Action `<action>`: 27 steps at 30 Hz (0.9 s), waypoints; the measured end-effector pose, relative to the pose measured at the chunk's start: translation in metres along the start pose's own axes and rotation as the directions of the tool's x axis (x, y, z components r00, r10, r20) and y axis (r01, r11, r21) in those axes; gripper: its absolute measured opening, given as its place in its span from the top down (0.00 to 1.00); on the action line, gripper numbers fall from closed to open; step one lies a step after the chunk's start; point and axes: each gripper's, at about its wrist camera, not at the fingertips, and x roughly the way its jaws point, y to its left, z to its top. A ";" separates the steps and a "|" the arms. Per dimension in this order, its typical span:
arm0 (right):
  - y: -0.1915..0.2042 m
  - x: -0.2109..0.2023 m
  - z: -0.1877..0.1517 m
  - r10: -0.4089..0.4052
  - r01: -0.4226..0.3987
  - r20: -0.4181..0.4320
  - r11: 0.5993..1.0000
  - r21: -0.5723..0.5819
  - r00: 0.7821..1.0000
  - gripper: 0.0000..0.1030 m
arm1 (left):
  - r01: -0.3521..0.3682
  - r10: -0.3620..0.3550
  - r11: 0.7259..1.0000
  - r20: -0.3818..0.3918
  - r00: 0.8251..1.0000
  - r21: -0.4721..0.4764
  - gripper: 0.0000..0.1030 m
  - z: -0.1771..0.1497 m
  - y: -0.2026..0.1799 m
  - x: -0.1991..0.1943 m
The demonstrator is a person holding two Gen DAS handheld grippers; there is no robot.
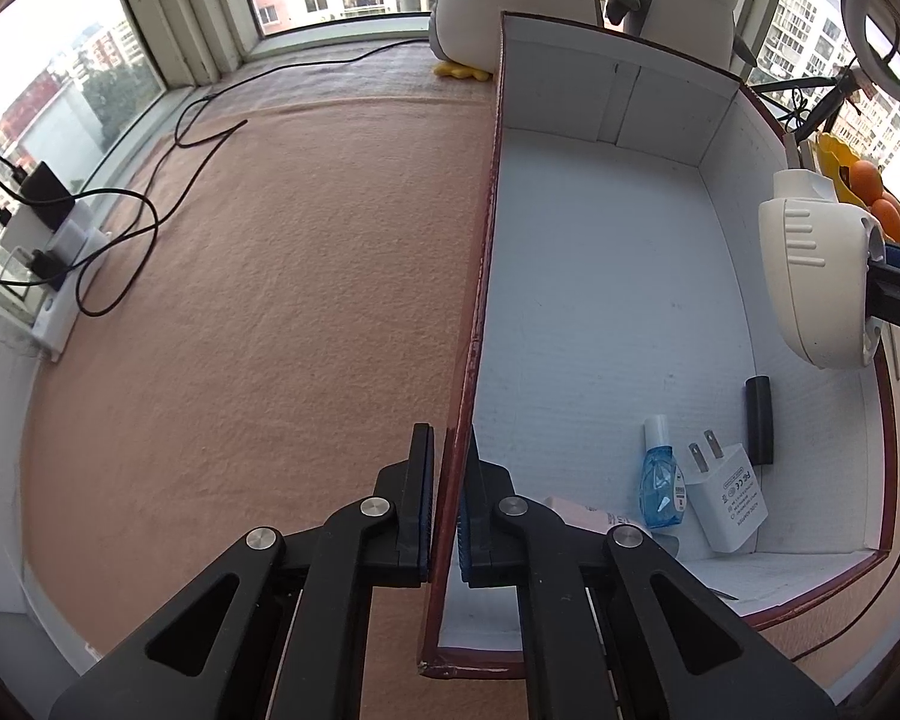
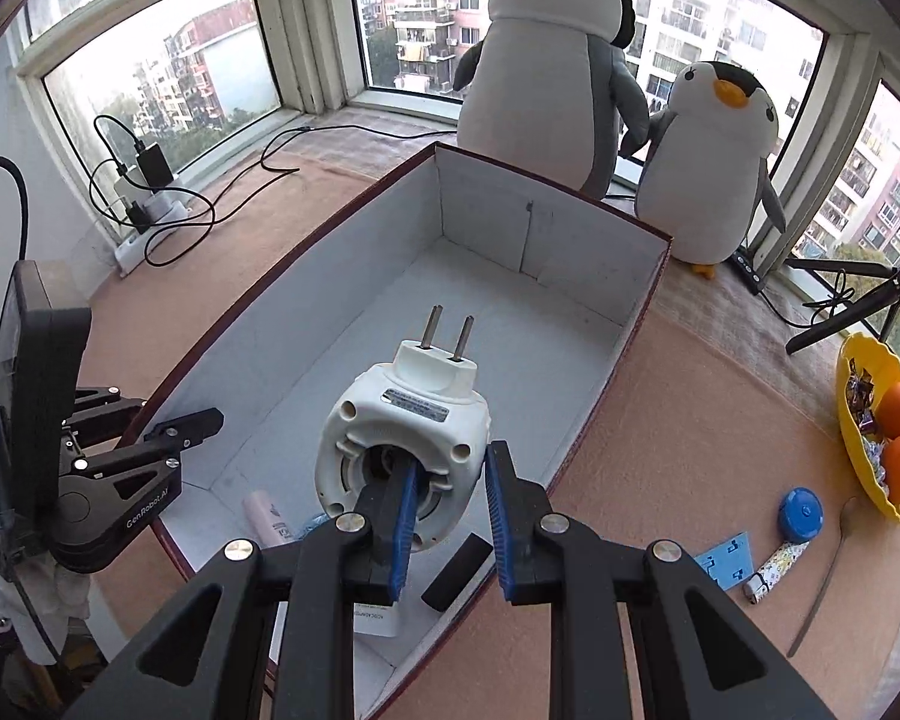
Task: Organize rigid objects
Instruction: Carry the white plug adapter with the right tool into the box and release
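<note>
My left gripper point(image 1: 446, 516) is pinched nearly closed on the near end of the left wall of the cardboard box point(image 1: 600, 276), one finger outside and one inside, to hold the box steady for loading. My right gripper point(image 2: 447, 516) has the white plug-in nightlight point(image 2: 405, 438) over the box interior, prongs pointing away; its jaws are partly closed, one blue pad hooked into the rear opening and the other outside the shell, gripping the rim. Already in the near corner: eye-drop bottle point(image 1: 661, 480), white USB charger point(image 1: 729, 495), black cylinder point(image 1: 759, 420), pink tube point(image 2: 267, 519); blue tape measure point(image 2: 800, 514) waits outside on the mat.
</note>
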 end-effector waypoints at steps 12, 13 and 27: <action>0.014 -0.004 0.001 0.000 0.001 0.025 0.999 -0.049 1.000 0.43 | -0.003 0.003 1.000 -0.001 1.000 0.004 0.95 0.000 -0.001 0.000; 0.014 -0.004 0.000 -0.001 0.002 0.024 0.999 -0.049 1.000 0.43 | -0.004 0.004 1.000 0.000 1.000 0.005 0.95 0.000 -0.001 0.000; -0.002 -0.016 -0.004 -0.006 0.006 0.049 1.000 0.014 0.999 0.42 | -0.004 0.004 1.000 -0.001 1.000 0.008 0.95 0.000 -0.001 0.000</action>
